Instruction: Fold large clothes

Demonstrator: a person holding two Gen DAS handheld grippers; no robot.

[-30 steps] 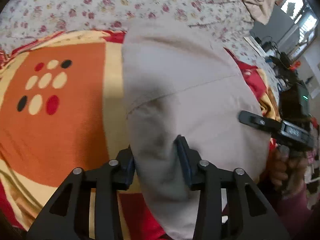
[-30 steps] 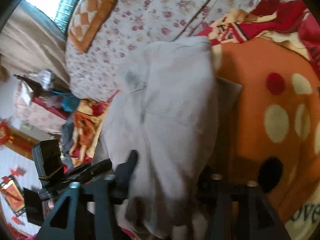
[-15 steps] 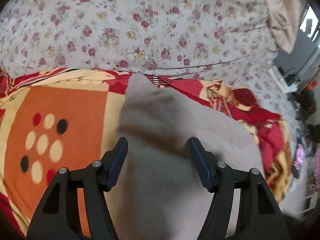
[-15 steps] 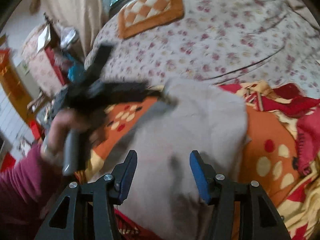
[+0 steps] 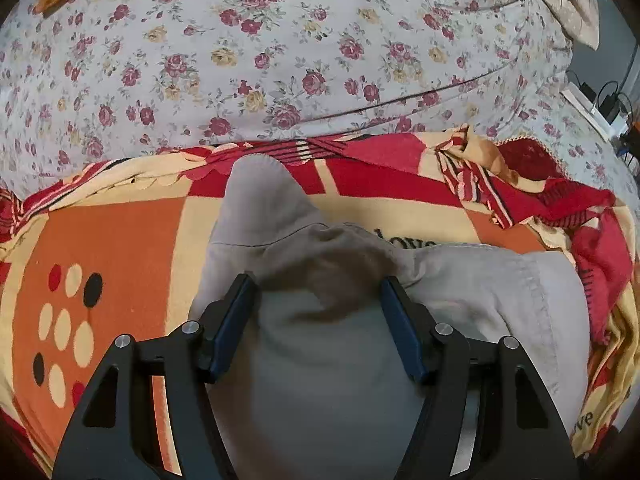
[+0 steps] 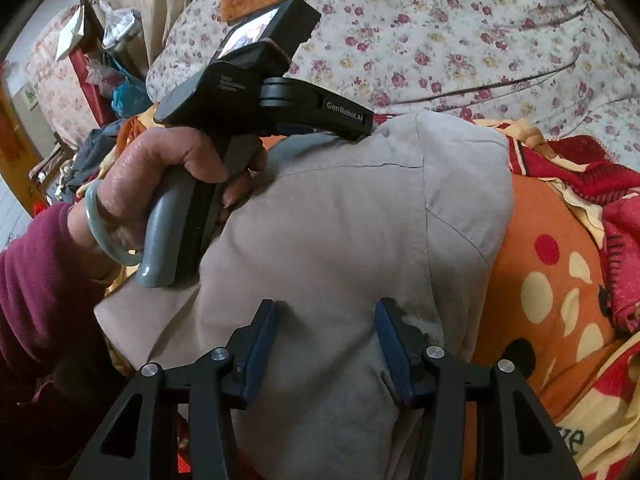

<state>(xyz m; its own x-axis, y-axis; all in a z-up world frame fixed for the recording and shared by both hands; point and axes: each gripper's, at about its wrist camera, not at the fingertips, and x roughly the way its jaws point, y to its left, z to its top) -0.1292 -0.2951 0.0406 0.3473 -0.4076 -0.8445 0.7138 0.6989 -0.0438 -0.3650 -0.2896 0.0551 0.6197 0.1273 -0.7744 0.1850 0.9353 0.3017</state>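
left gripper (image 5: 318, 294): black angular arms, dark blue pads, round silver screws at the joints
right gripper (image 6: 326, 316): same black frame with triangular cut-outs, blue pads, silver screws
left gripper body: black housing, white "genrobot.ai" lettering, glossy screen on top, grey handle
left hand (image 6: 160, 184): pale green bangle at the wrist
sleeve (image 6: 36, 280): dark maroon knit

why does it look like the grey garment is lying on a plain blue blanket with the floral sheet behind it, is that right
Not quite. In the left wrist view, the grey garment lies on an orange, red and cream patterned blanket, not a plain blue one. The floral sheet does lie behind it.
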